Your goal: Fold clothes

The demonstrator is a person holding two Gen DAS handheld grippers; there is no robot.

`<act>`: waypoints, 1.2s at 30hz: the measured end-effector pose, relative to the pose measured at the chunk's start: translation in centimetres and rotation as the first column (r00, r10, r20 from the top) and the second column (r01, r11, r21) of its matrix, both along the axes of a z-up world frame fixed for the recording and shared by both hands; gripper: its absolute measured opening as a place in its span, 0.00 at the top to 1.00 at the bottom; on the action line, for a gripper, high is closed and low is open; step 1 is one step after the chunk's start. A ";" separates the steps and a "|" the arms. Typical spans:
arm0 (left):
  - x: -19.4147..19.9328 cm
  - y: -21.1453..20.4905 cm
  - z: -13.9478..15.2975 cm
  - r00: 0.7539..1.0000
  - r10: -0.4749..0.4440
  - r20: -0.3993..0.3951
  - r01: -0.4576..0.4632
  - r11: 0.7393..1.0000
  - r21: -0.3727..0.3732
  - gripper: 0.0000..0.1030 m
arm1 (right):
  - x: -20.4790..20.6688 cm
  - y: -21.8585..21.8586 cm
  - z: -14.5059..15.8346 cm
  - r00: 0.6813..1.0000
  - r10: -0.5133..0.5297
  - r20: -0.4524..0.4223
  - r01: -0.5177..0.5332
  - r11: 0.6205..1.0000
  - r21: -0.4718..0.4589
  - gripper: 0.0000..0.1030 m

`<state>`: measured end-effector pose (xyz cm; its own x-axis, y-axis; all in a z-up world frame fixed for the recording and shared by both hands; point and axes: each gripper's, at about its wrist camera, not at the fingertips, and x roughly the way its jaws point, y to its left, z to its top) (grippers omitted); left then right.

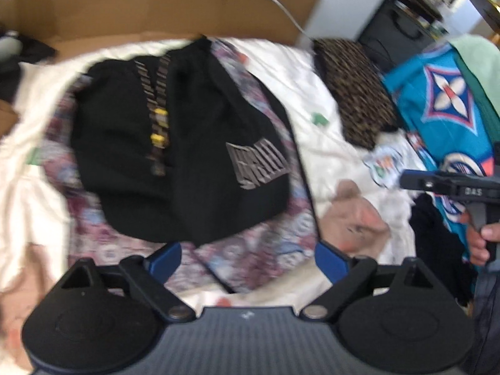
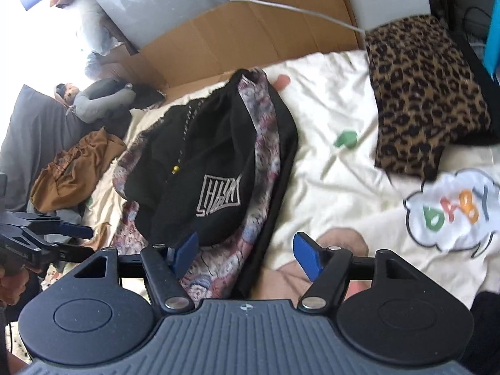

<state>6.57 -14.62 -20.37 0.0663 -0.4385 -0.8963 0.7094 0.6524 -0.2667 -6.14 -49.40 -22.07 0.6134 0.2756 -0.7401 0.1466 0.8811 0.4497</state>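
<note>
Shorts (image 1: 175, 143) lying compact atop floral cloth (image 1: 256, 256) on bed (image 1: 315, 72) | left gripper (image 1: 248, 257), right gripper (image 2: 247, 254) hovering spread, gripping nothing, apparently poised at near hem | leopard garment (image 2: 422, 93) waiting beyond.

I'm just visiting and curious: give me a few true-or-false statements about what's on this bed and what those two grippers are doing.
1. The black garment lies on top of a floral patterned cloth. True.
2. The right gripper is clamped on the black garment. False: it is open, holding nothing.
3. A leopard-print item lies on the bed. True.
4. The left gripper is shut. False: its jaws stand wide apart.
5. The white cloth reads "MAMA". False: it reads "BABY".
</note>
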 end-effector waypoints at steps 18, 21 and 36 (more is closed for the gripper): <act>-4.7 -10.0 -9.4 0.983 -0.175 -0.045 0.176 0.984 0.019 0.18 | -1.4 -0.1 -4.2 0.989 -0.066 -0.129 0.065 0.998 -0.013 0.49; -4.5 -10.6 -10.7 0.986 -0.149 -0.079 0.154 0.986 0.061 0.20 | -1.3 0.0 -4.5 0.989 -0.062 -0.134 0.062 0.998 -0.002 0.49; -2.8 -8.8 -11.4 0.989 -0.074 -0.127 0.084 0.994 0.076 0.91 | -1.3 1.2 -3.9 0.991 -0.026 -0.132 0.023 0.999 -0.024 0.49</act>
